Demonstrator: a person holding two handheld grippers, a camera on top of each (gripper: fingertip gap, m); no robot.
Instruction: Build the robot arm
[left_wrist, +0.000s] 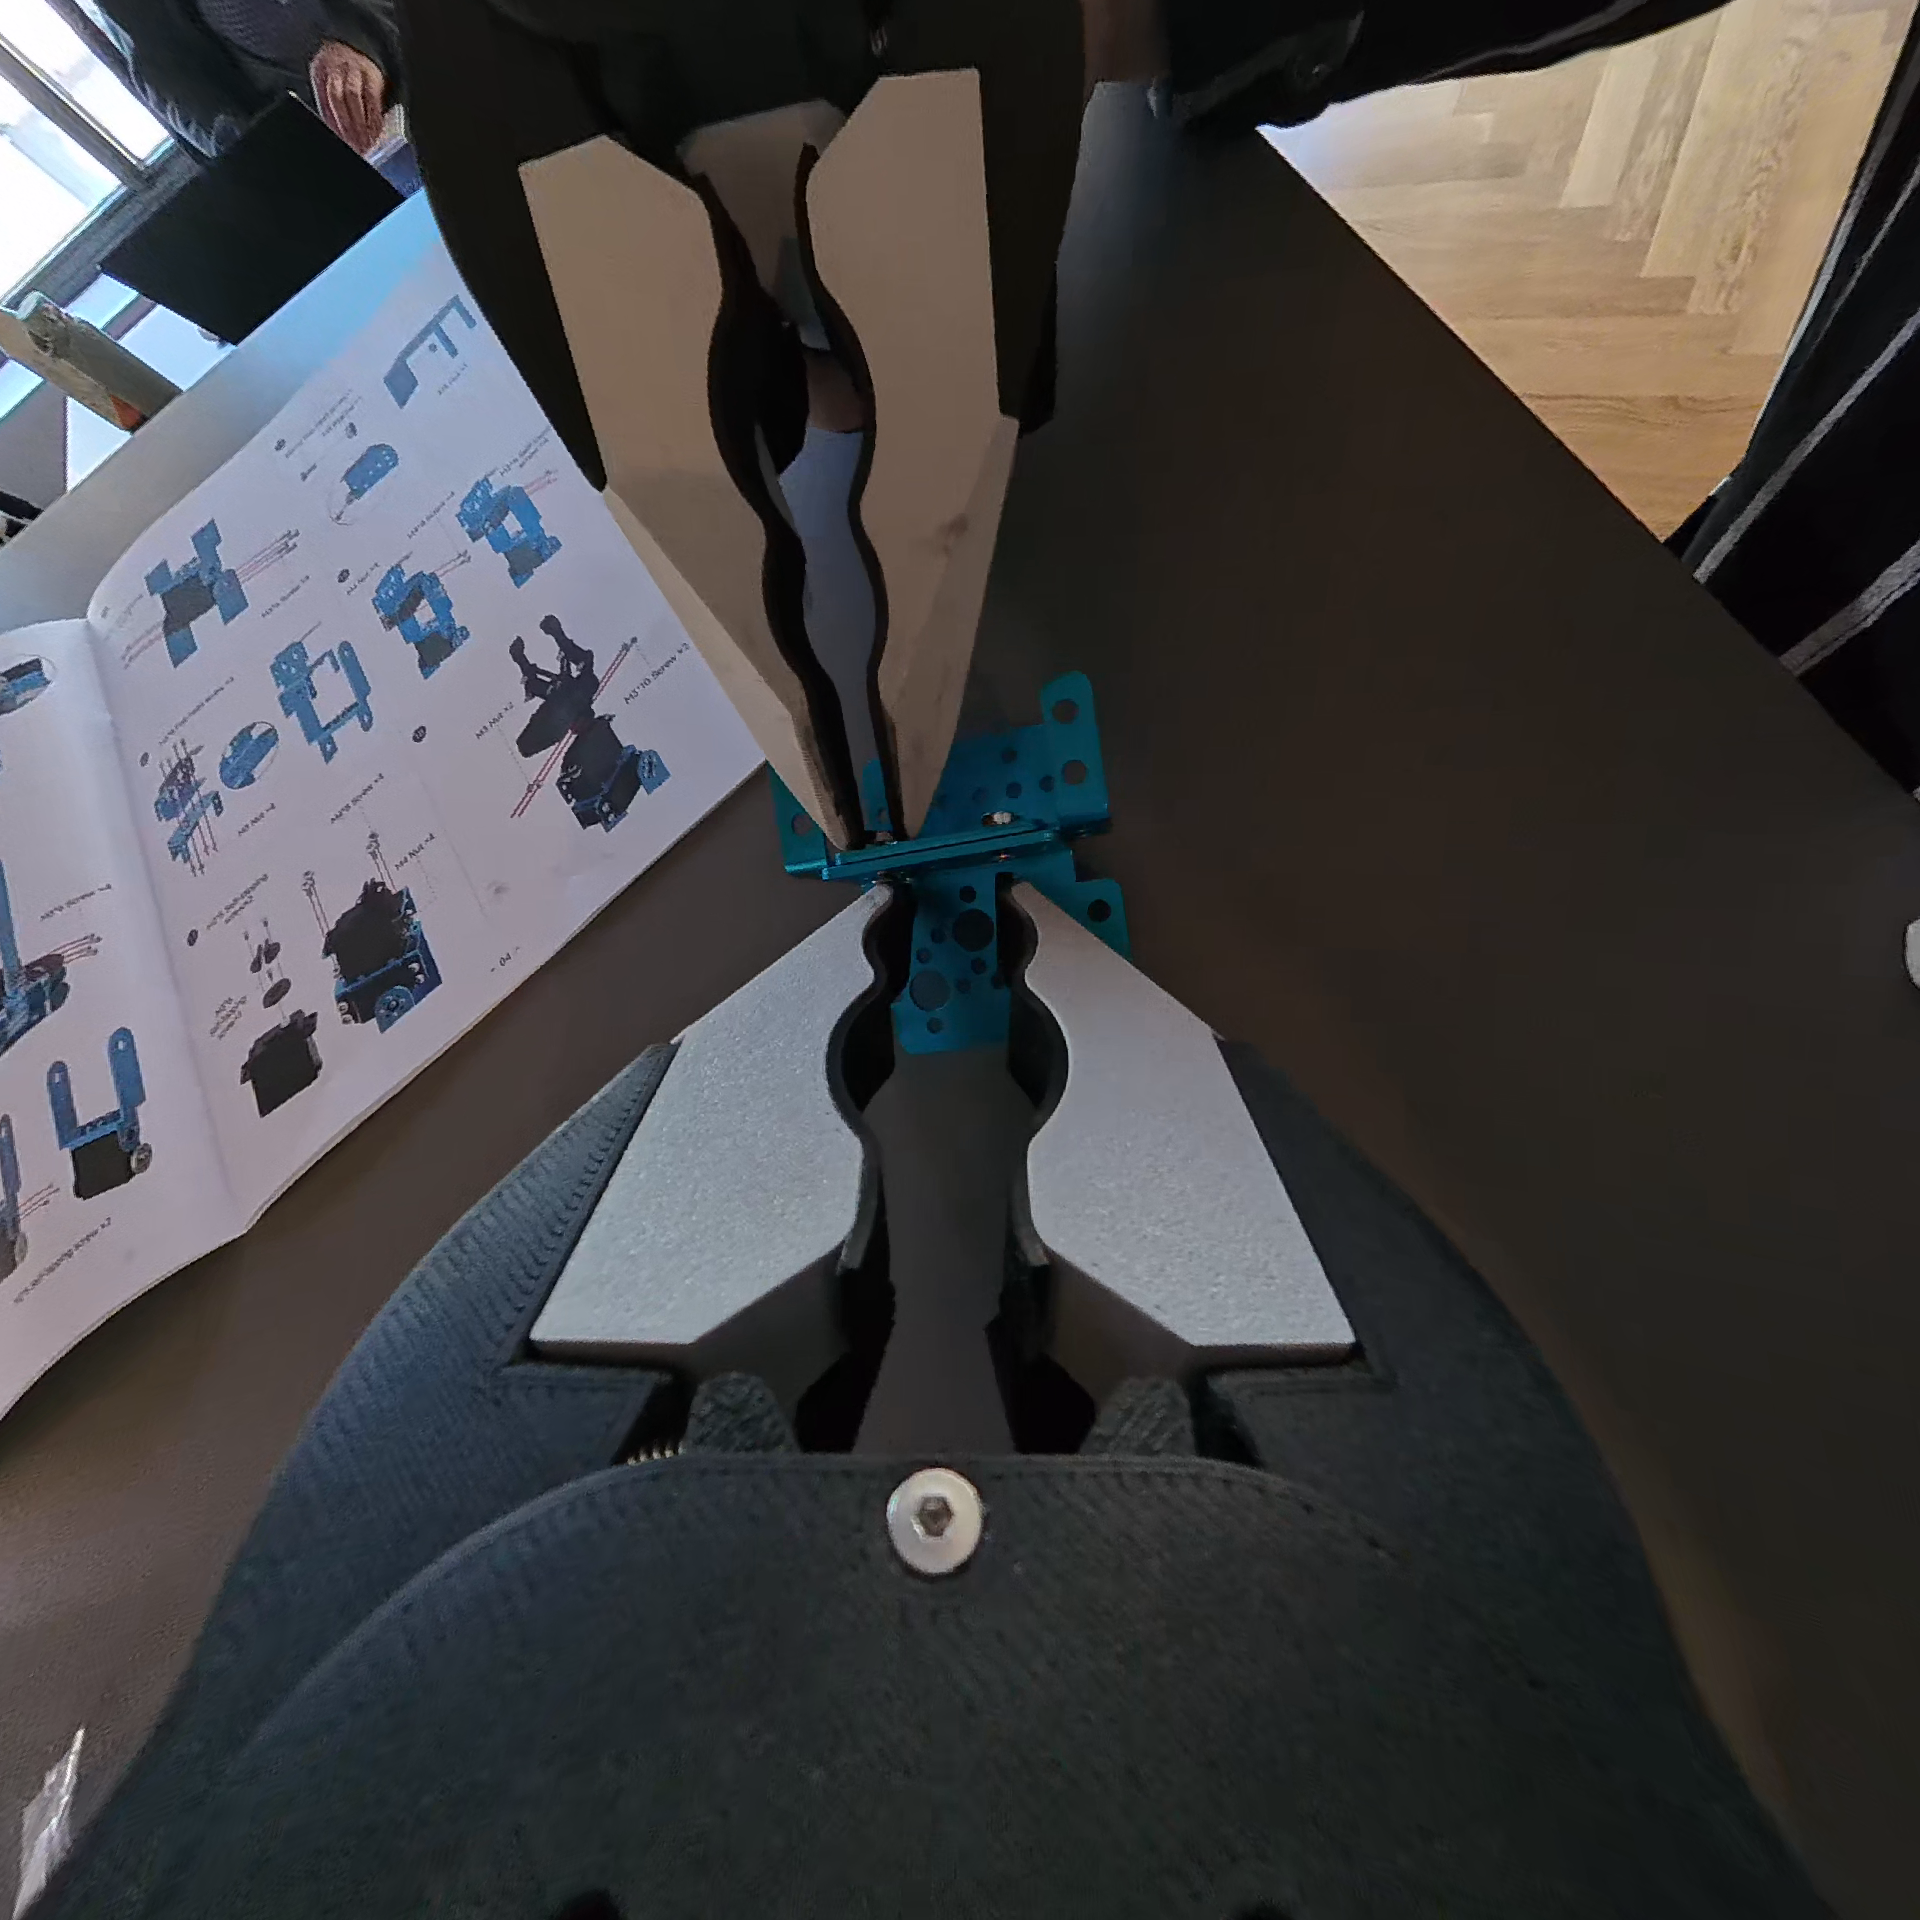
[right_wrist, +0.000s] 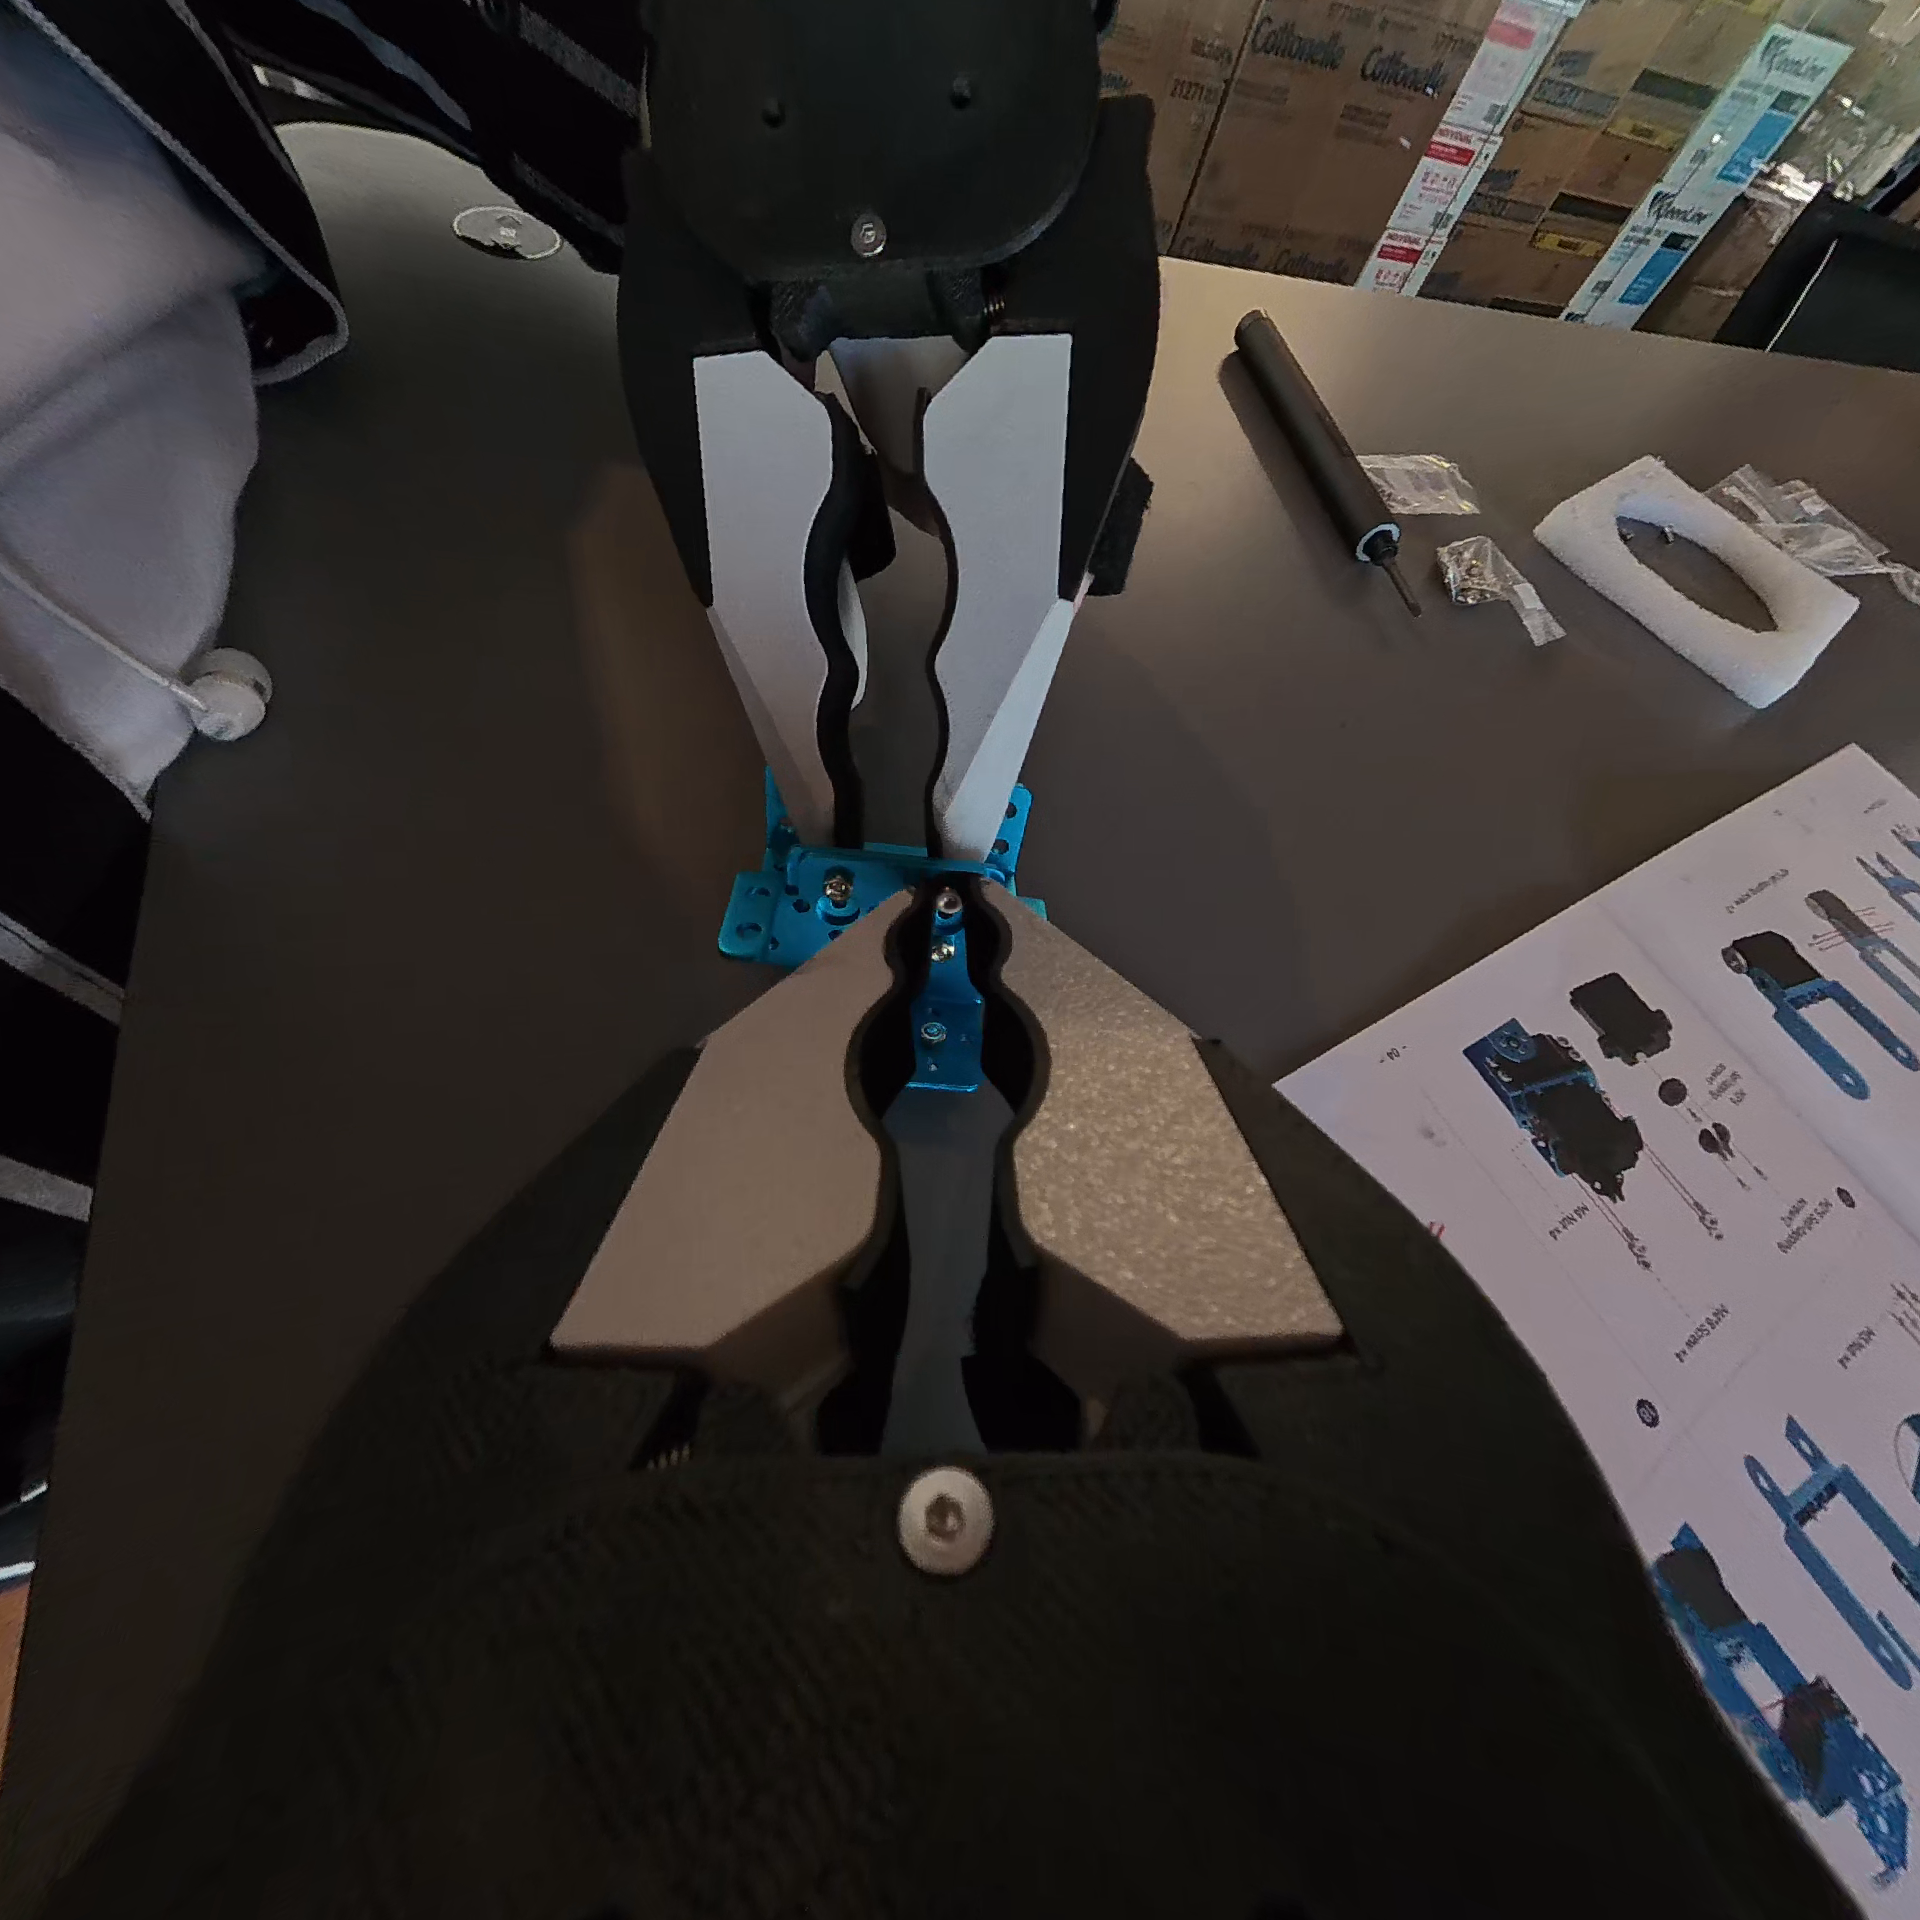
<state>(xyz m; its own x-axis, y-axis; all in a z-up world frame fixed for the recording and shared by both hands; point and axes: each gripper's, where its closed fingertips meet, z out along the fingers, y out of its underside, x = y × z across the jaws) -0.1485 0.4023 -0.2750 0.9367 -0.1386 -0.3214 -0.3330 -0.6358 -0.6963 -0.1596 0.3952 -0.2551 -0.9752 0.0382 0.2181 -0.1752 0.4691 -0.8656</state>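
A blue perforated metal bracket assembly (left_wrist: 1039, 769) stands on the dark table (left_wrist: 1403, 935). My left gripper (left_wrist: 956, 894) is shut on its near plate, one fingertip against each edge. My right gripper (left_wrist: 878, 831) comes from the opposite side, its jaws almost together on the assembly's top edge. In the right wrist view my right gripper (right_wrist: 943, 906) closes around a silver screw head on the bracket assembly (right_wrist: 764, 914). I cannot tell whether it pinches the screw or the plate. The left gripper (right_wrist: 894, 836) stands upright behind.
An open assembly manual (left_wrist: 364, 779) lies beside the bracket and also shows in the right wrist view (right_wrist: 1662, 1195). A black screwdriver (right_wrist: 1320, 436), small bags of screws (right_wrist: 1475, 566) and a white foam frame (right_wrist: 1694, 582) lie farther off. A person's clothing (right_wrist: 104, 468) is at the table's edge.
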